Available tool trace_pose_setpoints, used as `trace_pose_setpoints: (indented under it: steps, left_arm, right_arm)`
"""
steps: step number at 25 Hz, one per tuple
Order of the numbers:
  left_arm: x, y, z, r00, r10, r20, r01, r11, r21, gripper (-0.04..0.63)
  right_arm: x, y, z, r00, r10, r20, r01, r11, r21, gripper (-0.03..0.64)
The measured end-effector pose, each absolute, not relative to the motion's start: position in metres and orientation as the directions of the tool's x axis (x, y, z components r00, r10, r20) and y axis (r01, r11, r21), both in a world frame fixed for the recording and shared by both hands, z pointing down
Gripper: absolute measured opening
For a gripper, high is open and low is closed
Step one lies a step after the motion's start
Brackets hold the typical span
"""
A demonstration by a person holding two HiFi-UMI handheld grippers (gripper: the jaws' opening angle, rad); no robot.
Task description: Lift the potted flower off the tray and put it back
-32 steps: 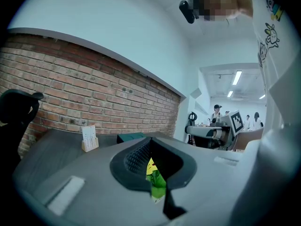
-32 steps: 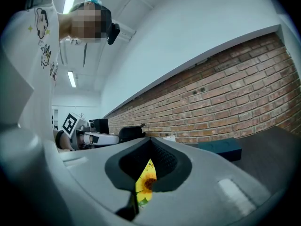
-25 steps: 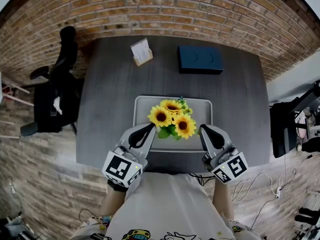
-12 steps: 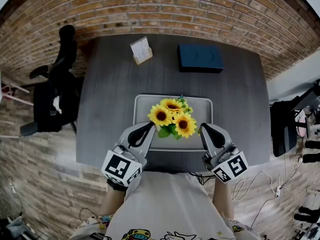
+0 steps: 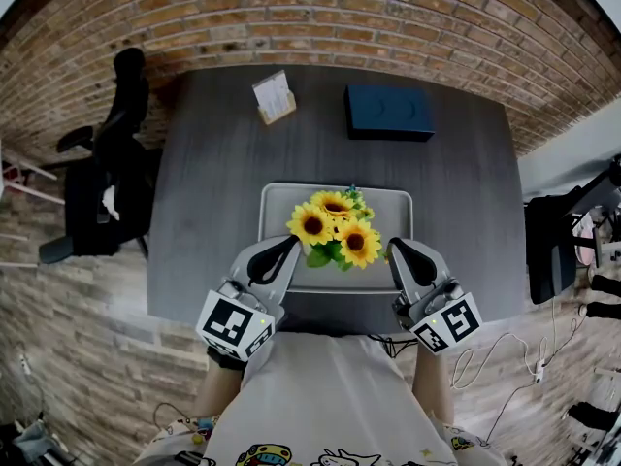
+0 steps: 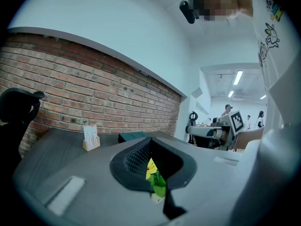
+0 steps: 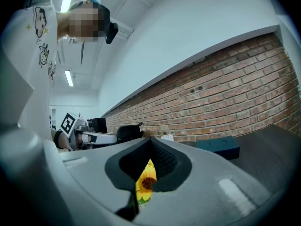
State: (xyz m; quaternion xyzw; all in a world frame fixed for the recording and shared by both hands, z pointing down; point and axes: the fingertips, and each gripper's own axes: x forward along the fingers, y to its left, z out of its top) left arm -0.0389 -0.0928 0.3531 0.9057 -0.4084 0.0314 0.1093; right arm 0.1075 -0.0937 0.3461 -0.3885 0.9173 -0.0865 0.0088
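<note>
A potted flower [image 5: 335, 229] with yellow sunflower heads and green leaves stands on a grey tray [image 5: 281, 202] near the table's front edge; its pot is hidden under the blooms. My left gripper [image 5: 292, 246] hovers at the tray's front left, jaws shut and empty, just beside the leaves. At the tray's front right my right gripper [image 5: 391, 249] is also shut and holds nothing. Each gripper view shows only a slice of the flower [image 6: 154, 174] [image 7: 145, 186] through the notch in its closed jaws.
A dark blue box [image 5: 388, 115] and a small card holder [image 5: 275, 100] sit at the back of the dark table [image 5: 204, 192]. A black office chair [image 5: 107, 163] stands to the left, a brick wall behind, and cables lie on the floor [image 5: 505, 377] at right.
</note>
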Motion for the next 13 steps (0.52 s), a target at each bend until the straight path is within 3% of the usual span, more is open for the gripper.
trace_pose_setpoints:
  steps: [13]
  left_arm:
    - [-0.0394,-0.0943,0.3517,0.662,-0.734,0.151,-0.749,-0.639,0.176,-0.002]
  right_arm:
    - [0.1092,-0.0952,0.3447,-0.696,-0.717,0.049,-0.712,0.679,-0.178,0.000]
